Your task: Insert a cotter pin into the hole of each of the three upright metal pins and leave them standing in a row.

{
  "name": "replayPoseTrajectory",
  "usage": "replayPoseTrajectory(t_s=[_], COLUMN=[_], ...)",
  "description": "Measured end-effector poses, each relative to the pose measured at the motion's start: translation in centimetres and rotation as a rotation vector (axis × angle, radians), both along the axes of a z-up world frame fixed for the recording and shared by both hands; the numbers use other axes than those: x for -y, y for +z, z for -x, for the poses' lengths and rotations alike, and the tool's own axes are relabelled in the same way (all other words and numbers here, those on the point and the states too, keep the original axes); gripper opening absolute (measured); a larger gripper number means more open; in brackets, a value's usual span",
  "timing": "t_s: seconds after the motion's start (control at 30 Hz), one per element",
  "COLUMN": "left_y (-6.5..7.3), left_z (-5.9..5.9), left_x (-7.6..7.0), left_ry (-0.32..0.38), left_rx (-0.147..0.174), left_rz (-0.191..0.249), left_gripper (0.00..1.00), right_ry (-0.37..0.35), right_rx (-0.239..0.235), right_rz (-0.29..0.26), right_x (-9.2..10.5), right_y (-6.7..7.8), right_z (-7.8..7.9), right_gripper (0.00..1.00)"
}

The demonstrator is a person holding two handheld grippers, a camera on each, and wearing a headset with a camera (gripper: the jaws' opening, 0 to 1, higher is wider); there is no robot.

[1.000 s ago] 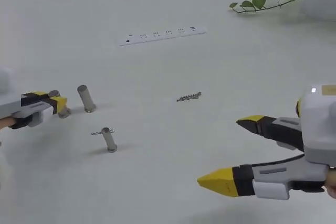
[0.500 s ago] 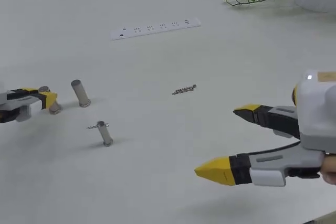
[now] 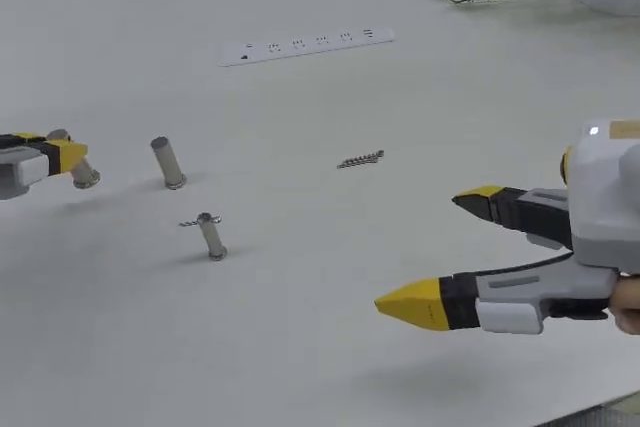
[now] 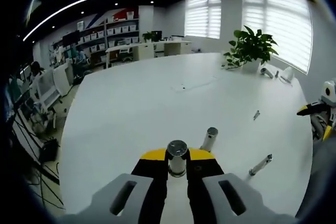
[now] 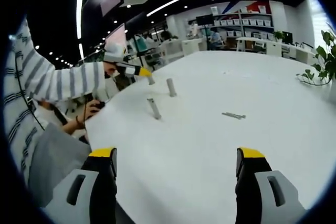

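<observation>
Your left tool (image 3: 62,153) clamps a metal pin (image 4: 177,151) at frame left; release it askew and it topples. Your right tool (image 3: 416,250) gapes empty, and the thin cotter pin (image 3: 361,159) mid-frame may skid.

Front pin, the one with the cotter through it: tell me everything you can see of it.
The front pin is a short grey cylinder that looks like steel, with a flat top and a slightly wider foot. It stands on its foot on the white table. A thin cotter pin passes through it just under the top and sticks out mostly to one side. Nothing else touches it.
</observation>
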State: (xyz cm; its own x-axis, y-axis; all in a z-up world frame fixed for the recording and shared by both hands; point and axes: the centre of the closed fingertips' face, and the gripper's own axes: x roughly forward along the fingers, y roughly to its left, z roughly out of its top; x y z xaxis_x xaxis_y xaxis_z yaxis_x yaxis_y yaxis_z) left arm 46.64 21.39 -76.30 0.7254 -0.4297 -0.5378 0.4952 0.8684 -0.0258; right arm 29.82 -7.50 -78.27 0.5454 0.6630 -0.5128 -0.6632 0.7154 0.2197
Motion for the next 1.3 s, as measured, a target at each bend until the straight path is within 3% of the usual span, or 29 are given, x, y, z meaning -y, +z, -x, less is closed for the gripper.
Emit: replayPoseTrajectory(t_s=[0.13, 0.33, 0.4, 0.47, 0.53, 0.73, 0.87, 0.97, 1.03, 1.13, 1.3], left_y=[1.8, 2.6, 2.9, 3.0, 2.7, 1.6, 1.3, 0.6, 0.2, -0.5, -2.4], left_z=[1.8, 4.5, 6.0, 7.1, 8.0, 10.3, 11.9, 12.3, 13.0, 13.6, 13.7], left_x=[0.3, 0.7, 1.6, 2.0, 2.3, 3.4, 5.1, 5.9, 7.2, 8.7, 10.5], left_ry=[-0.024, -0.040, -0.038, -0.024, -0.021, -0.023, -0.040, -0.063, -0.102, -0.138, -0.163], left_rx=[0.016, 0.004, 0.000, -0.013, -0.025, -0.057, -0.057, -0.083, -0.079, -0.089, -0.108], left_rz=[-0.005, -0.024, -0.026, 0.003, 0.019, 0.014, 0.023, 0.025, 0.009, 0.019, 0.017], left_gripper=[0.11, 0.11, 0.11, 0.11, 0.11, 0.10, 0.10, 0.11, 0.11, 0.11, 0.11], right_ry=[0.012, 0.001, 0.001, 0.004, 0.002, 0.006, 0.012, 0.010, 0.015, 0.016, 0.021], right_rx=[0.005, 0.009, 0.011, 0.016, 0.020, 0.021, 0.013, 0.009, 0.007, 0.005, -0.001], right_rz=[0.006, -0.013, -0.016, -0.022, -0.034, -0.045, -0.042, -0.046, -0.042, -0.043, -0.060], right_x=[-0.3, -0.6, -0.7, -0.8, -0.9, -1.1, -1.2, -1.2, -1.2, -1.3, -1.5], right_y=[0.1, 0.4, 0.5, 0.7, 0.9, 1.0, 0.8, 0.6, 0.5, 0.4, 0.5], right_z=[0.1, 0.1, 0.1, 0.2, 0.2, 0.4, 0.7, 0.7, 0.9, 1.0, 1.1], right_gripper=[0.96, 0.95, 0.95, 0.95, 0.95, 0.95, 0.95, 0.94, 0.94, 0.94, 0.94])
